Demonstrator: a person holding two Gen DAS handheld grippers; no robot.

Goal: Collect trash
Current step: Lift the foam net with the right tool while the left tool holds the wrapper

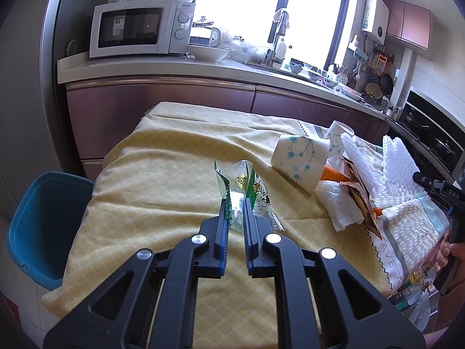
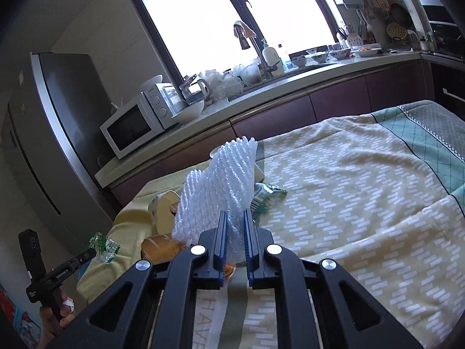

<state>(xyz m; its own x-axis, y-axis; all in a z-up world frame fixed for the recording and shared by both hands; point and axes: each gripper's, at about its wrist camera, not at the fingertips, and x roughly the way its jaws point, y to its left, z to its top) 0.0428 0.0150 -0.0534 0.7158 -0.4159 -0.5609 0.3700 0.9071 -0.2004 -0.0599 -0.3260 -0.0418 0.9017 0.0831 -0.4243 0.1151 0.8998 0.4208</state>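
Note:
My left gripper point(image 1: 235, 208) is shut on a clear and green snack wrapper point(image 1: 250, 184), held just above the yellow tablecloth point(image 1: 162, 174). To its right lies a pile of trash: two paper cups point(image 1: 302, 160), crumpled tissue point(image 1: 334, 203) and a brown foil wrapper point(image 1: 360, 200). My right gripper point(image 2: 234, 218) is shut on a white foam net point(image 2: 221, 186), lifted off the cloth and standing up between its fingers. In the right wrist view, my left gripper point(image 2: 91, 253) shows at the lower left with its wrapper point(image 2: 106, 247). Another green wrapper point(image 2: 268, 193) lies behind the foam net.
A blue bin point(image 1: 37, 226) stands on the floor at the table's left edge. Behind the table runs a counter with a microwave point(image 1: 139, 29), bowls and a sink. A fridge point(image 2: 52, 133) stands at the left. A person's hand point(image 1: 447, 250) holds the right gripper's handle.

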